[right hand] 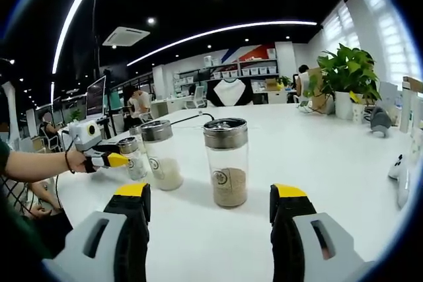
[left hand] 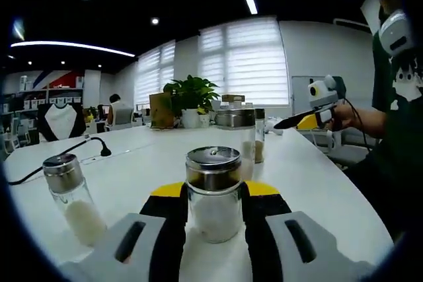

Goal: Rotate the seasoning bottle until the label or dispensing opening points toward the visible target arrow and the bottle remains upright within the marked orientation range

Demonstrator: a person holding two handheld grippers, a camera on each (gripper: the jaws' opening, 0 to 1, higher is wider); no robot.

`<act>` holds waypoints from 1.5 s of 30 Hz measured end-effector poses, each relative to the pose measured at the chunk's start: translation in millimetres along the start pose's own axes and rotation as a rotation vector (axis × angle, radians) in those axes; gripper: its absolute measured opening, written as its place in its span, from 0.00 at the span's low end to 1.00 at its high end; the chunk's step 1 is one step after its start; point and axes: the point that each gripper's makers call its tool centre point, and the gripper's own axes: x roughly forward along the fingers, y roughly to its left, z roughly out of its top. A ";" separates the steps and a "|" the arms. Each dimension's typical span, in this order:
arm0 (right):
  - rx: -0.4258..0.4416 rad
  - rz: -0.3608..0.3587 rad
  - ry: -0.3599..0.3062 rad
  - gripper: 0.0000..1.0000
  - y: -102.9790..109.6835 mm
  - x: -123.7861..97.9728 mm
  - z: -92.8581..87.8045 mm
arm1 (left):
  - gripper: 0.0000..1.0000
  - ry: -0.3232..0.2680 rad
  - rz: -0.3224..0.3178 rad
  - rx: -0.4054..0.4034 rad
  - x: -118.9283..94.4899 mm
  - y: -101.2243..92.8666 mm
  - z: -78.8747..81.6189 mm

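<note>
Seasoning bottle (left hand: 213, 193) with white grains stands upright on the white desk (left hand: 310, 170), between the left tongs (left hand: 213, 212), whose jaws hug its sides. Right tongs (right hand: 210, 206) gape wide before a brown-spice bottle (right hand: 226, 161). No arrow visible; twisting seems next.

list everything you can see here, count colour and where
glass seasoning bottles with steel lids: four across the two views; one with white grains between the left gripper's jaws, one with white grains to its left, one with brown grains ahead of the right gripper, one more standing behind
white table: one, under everything
green potted plant in white pot: one, far table edge
black cable: one, on the table
left gripper: grey, black and yellow, jaws either side of the bottle
right gripper: same colours, jaws apart, nothing between
person's hand: holding the left gripper
</note>
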 end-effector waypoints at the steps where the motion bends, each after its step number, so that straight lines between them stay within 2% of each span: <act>1: 0.001 -0.002 -0.001 0.75 -0.8 -0.5 0.4 | 0.34 0.001 -0.001 0.002 0.1 -0.5 -0.2; 6: 0.005 -0.013 -0.001 0.75 -7.3 -3.8 -0.4 | 0.34 -0.001 -0.005 -0.001 0.0 -0.3 -0.4; 9: 0.010 -0.055 -0.023 0.75 -14.4 -5.6 1.2 | 0.34 0.000 0.000 -0.003 -0.1 -0.1 -0.4; 12: 0.024 -0.052 -0.025 0.76 -15.8 -6.1 1.2 | 0.35 -0.006 0.014 -0.006 -0.6 -0.8 -1.1; 15: 0.021 -0.058 -0.022 0.76 -15.5 -7.1 0.7 | 0.45 0.014 0.052 -0.012 -1.6 -0.5 -6.9; 16: 0.021 -0.058 -0.022 0.76 -15.3 -7.2 0.5 | 0.49 0.019 0.073 -0.021 -3.0 0.3 -7.9; 18: 0.036 -0.053 -0.031 0.76 -14.3 -6.4 0.6 | 0.50 -0.033 0.137 -0.002 -9.0 0.8 0.9; 19: 0.046 -0.048 -0.032 0.76 -13.7 -5.9 0.4 | 0.50 -0.033 0.161 -0.011 -11.5 0.7 1.0; 21: 0.059 -0.039 -0.034 0.76 -12.0 -5.4 0.6 | 0.52 -0.004 0.246 -0.009 -17.2 5.2 -2.8; 22: 0.055 -0.039 -0.036 0.76 -11.7 -5.2 1.0 | 0.55 0.039 0.295 -0.008 -20.6 7.7 -9.3; 23: 0.047 -0.039 -0.033 0.76 -11.5 -4.9 0.9 | 0.58 0.057 0.317 -0.005 -22.1 7.8 -12.0; 26: 0.032 -0.038 -0.026 0.76 -9.7 -4.1 0.4 | 0.59 0.061 0.414 -0.053 -27.7 8.2 -13.8; 27: 0.030 -0.037 -0.024 0.76 -9.1 -3.7 0.0 | 0.59 0.063 0.429 -0.066 -28.4 6.9 -14.3; 29: 0.025 -0.034 -0.021 0.75 -7.6 -3.3 -0.8 | 0.59 0.039 0.383 -0.050 -21.5 -4.9 -8.5; 31: 0.016 -0.031 -0.012 0.75 -5.9 -2.5 -2.6 | 0.59 0.036 0.389 -0.052 -17.0 -10.7 -5.7; 33: 0.011 -0.032 -0.009 0.75 -5.2 -2.5 -3.1 | 0.59 0.055 0.443 -0.071 -15.9 -9.3 -6.8; 34: 0.009 -0.033 -0.009 0.75 -5.0 -2.4 -3.0 | 0.59 0.060 0.499 -0.083 -17.5 -5.2 -7.7; 36: 0.011 -0.033 -0.009 0.75 -4.8 -2.3 -3.1 | 0.59 0.045 0.558 -0.115 -17.9 -1.8 -7.1; 40: 0.011 -0.036 -0.006 0.75 -5.4 -2.7 -4.1 | 0.58 0.032 0.615 -0.132 -14.5 -1.4 -5.7; 42: 0.011 -0.035 -0.005 0.75 -5.6 -3.0 -4.1 | 0.57 0.033 0.675 -0.149 -16.3 2.5 -7.2; 45: 0.013 -0.038 -0.009 0.75 -5.5 -3.9 -3.7 | 0.56 0.021 0.716 -0.178 -14.3 5.1 -9.8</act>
